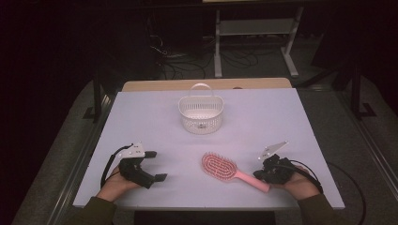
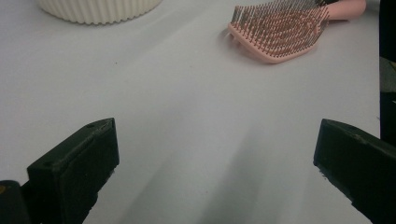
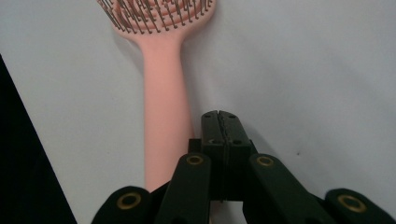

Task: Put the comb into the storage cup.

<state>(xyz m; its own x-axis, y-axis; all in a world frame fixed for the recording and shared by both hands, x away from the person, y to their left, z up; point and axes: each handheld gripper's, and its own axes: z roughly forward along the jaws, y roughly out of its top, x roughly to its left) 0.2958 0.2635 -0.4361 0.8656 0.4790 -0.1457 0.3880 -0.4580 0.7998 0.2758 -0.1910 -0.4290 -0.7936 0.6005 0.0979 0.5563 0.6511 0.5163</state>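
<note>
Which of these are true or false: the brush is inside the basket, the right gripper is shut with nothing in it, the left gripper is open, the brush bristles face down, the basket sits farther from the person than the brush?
1. The pink hairbrush lies inside the white basket. False: it lies on the table, apart from the basket.
2. The right gripper is shut on nothing. True: its jaws meet beside the brush handle.
3. The left gripper is open. True.
4. The bristles face down. False: they point up.
5. The basket sits farther from the person than the brush. True.
</note>
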